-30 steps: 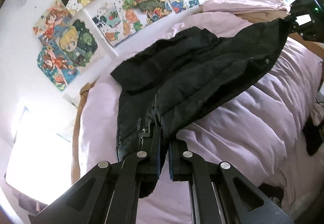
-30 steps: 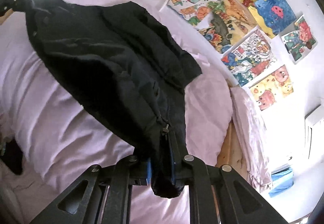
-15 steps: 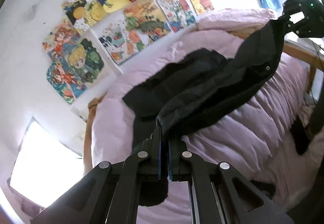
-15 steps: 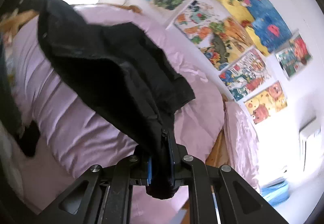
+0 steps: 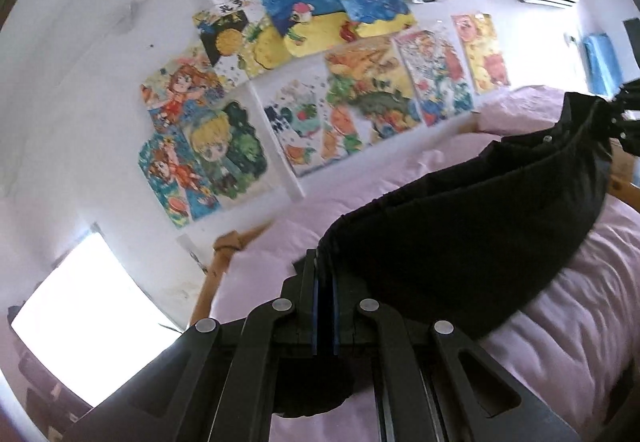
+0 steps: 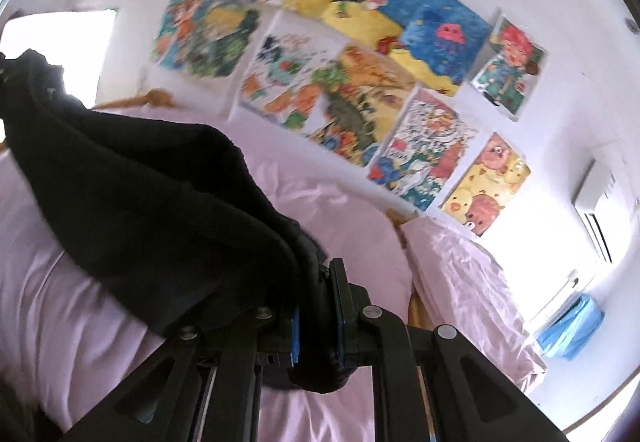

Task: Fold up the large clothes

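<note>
Black jacket (image 5: 472, 226) above pink bedding (image 5: 592, 306)

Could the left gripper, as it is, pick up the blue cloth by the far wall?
Probably not: the left gripper is shut on the black jacket, whose other end the right gripper holds, and the blue cloth lies beyond the bed.

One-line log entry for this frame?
left gripper: shut on black padded jacket | right gripper: shut on jacket | jacket slung above pink duvet
</note>
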Demonstrator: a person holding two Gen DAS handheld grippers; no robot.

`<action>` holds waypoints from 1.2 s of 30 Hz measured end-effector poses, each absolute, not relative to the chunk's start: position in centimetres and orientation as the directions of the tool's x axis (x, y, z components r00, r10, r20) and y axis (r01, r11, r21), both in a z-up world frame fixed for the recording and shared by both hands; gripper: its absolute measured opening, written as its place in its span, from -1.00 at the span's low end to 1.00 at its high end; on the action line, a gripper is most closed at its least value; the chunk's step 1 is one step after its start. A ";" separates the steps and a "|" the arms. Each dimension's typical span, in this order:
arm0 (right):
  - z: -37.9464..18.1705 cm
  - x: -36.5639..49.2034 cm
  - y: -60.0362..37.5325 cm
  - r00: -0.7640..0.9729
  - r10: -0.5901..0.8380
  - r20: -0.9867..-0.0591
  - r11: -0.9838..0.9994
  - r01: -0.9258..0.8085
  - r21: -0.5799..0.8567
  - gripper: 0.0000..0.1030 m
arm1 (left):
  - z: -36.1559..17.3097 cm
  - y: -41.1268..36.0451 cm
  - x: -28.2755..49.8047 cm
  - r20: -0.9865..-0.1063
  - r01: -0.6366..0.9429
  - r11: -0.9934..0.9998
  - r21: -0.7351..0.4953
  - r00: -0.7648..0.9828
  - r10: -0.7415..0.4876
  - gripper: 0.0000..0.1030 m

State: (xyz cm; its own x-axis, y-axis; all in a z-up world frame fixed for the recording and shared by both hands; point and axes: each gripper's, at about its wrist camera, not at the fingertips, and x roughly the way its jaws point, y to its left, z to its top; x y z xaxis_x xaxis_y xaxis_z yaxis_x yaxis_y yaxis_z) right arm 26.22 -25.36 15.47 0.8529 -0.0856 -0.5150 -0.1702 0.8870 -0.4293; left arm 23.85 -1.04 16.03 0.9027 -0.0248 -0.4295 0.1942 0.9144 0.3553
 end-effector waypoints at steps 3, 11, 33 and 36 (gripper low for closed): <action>15.4 29.4 -25.6 0.874 -0.108 -0.474 0.898 -0.119 -0.424 -0.76 | 16.2 -1.2 27.3 -0.412 0.155 0.919 0.362 0.911 0.008 -0.93; 14.0 37.2 -26.7 0.889 -0.155 -0.430 0.927 -0.020 -0.376 -0.76 | 14.7 -2.2 35.7 -0.377 0.065 0.920 0.386 0.921 0.094 -0.93; 3.2 52.6 -28.2 0.816 -0.106 -0.568 0.944 -0.097 -0.315 -0.76 | 3.6 -1.3 52.4 -0.508 -0.016 0.952 0.305 0.843 0.177 -0.93; 2.1 53.6 -27.9 0.801 -0.105 -0.589 0.936 -0.120 -0.330 -0.76 | 2.2 -1.1 53.8 -0.539 -0.002 0.954 0.299 0.825 0.171 -0.93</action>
